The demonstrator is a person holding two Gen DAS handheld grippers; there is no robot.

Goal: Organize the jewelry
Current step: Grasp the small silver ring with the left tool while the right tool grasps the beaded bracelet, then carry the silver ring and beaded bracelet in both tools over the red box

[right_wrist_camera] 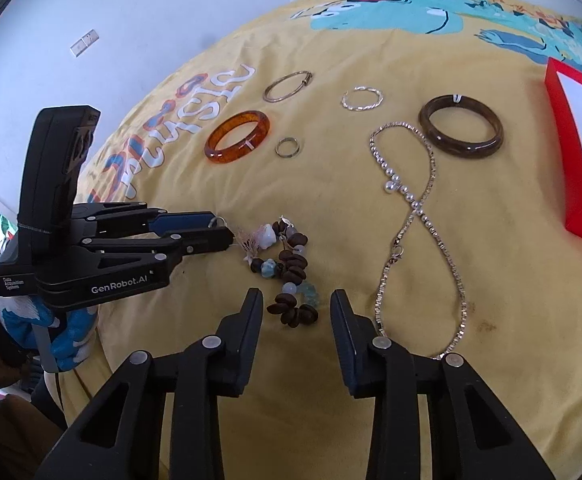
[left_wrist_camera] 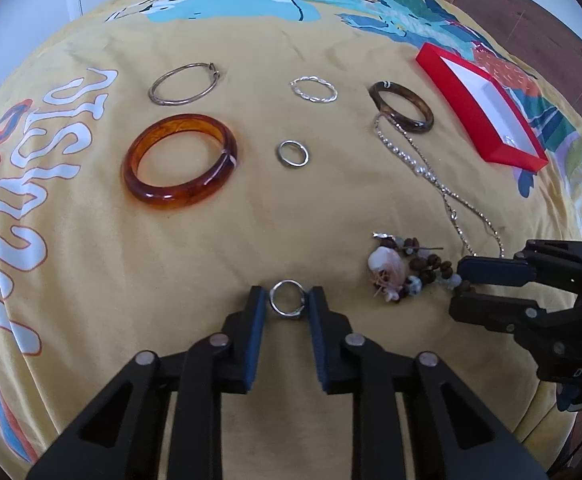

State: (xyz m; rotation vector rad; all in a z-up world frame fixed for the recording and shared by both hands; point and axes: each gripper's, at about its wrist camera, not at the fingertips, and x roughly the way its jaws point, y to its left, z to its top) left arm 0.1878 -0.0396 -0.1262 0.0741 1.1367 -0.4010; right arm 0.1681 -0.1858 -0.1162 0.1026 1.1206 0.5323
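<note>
Jewelry lies on a yellow printed cloth [left_wrist_camera: 91,264]. My left gripper [left_wrist_camera: 287,304] is open, its fingers on either side of a small silver ring [left_wrist_camera: 287,298] on the cloth. My right gripper [right_wrist_camera: 297,310] is open, its fingers around the near end of a brown bead bracelet [right_wrist_camera: 291,280] with shell charms. A red box [left_wrist_camera: 479,108] with a white inside sits at the right. A silver chain necklace [right_wrist_camera: 419,216] lies between the bracelet and the box.
An amber bangle [left_wrist_camera: 181,162], a thin metal hoop [left_wrist_camera: 185,84], a twisted silver ring [left_wrist_camera: 314,89], a second small silver ring [left_wrist_camera: 293,153] and a dark brown bangle [left_wrist_camera: 402,107] lie further back. A wall stands to the left in the right wrist view.
</note>
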